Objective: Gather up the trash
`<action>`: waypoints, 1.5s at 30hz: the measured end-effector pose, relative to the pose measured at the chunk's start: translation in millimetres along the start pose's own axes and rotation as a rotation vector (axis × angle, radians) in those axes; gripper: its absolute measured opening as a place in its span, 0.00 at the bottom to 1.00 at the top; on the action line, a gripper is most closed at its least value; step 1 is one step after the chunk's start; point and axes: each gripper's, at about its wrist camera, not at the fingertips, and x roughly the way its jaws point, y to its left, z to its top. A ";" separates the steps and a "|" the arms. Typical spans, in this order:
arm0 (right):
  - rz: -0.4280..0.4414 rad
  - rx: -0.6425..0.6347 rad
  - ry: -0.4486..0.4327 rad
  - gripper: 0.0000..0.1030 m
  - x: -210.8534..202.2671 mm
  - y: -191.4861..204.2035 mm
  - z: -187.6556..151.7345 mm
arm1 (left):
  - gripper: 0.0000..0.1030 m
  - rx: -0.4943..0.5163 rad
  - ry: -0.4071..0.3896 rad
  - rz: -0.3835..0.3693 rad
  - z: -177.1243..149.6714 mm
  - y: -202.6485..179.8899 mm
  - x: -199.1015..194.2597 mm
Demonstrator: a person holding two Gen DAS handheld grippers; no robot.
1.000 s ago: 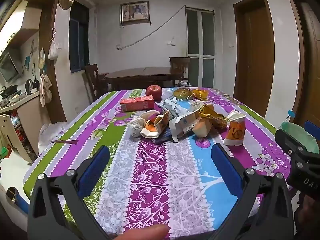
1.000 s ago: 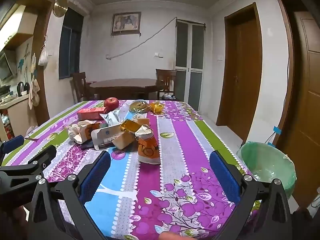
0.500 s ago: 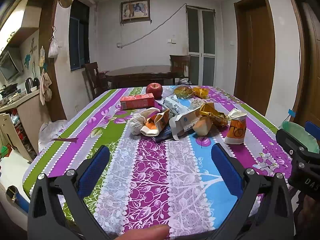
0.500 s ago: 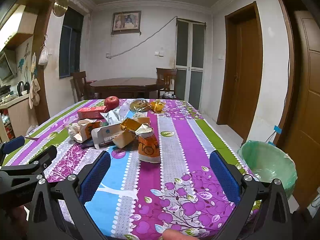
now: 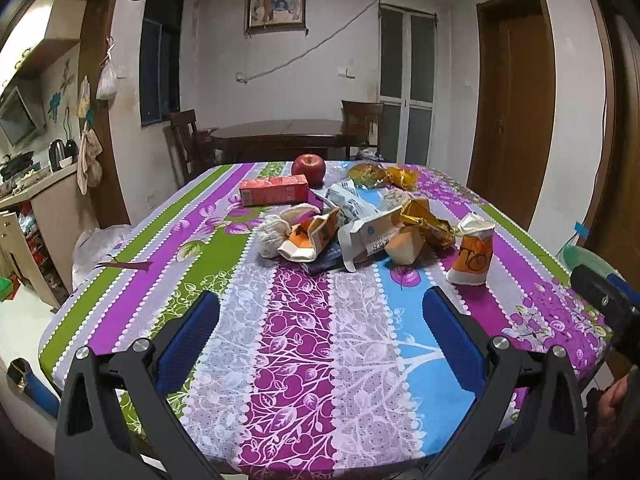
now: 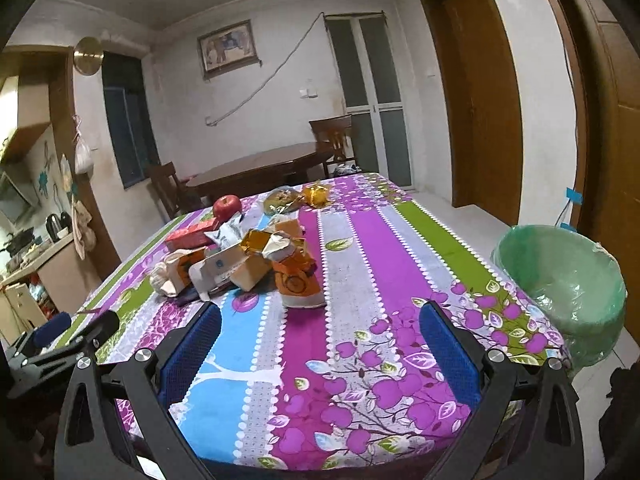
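A heap of crumpled cartons and wrappers (image 5: 360, 232) lies mid-table on the striped cloth; it also shows in the right wrist view (image 6: 240, 264). An orange-and-white carton (image 5: 472, 256) stands apart at the heap's right (image 6: 298, 280). A bin lined with a green bag (image 6: 568, 276) stands on the floor off the table's right edge. My left gripper (image 5: 320, 332) is open and empty over the near table edge. My right gripper (image 6: 320, 344) is open and empty, tilted, near the front right corner.
A red apple (image 5: 308, 168) and a red box (image 5: 274, 195) sit behind the heap, with gold wrappers (image 5: 380, 176) at the far end. A dark dining table with chairs (image 5: 280, 136) stands beyond. A kitchen counter (image 5: 36, 188) is at the left, doors at the right.
The right gripper has tilted and swung right, so the bin shows more fully. The left gripper has barely moved.
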 end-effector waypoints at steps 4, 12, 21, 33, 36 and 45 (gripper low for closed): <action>0.033 0.045 0.020 0.96 8.5 -9.2 -1.1 | 0.95 0.021 0.025 -0.006 -0.1 -4.9 7.9; 0.060 0.021 0.055 0.96 25.5 -1.8 1.6 | 0.95 0.052 0.048 0.008 1.7 -9.2 23.4; 0.011 -0.050 0.102 0.96 53.3 6.6 5.4 | 0.95 -0.009 0.068 0.086 14.4 6.5 46.3; -0.026 -0.225 0.061 0.96 80.8 16.9 41.1 | 0.92 0.057 0.134 -0.026 51.8 44.8 75.8; -0.008 -0.236 0.089 0.96 92.4 17.2 45.4 | 0.90 0.070 0.146 -0.036 56.6 48.4 82.7; 0.054 -0.275 0.170 0.94 136.0 28.2 43.3 | 0.89 0.112 0.161 -0.170 67.9 22.5 100.1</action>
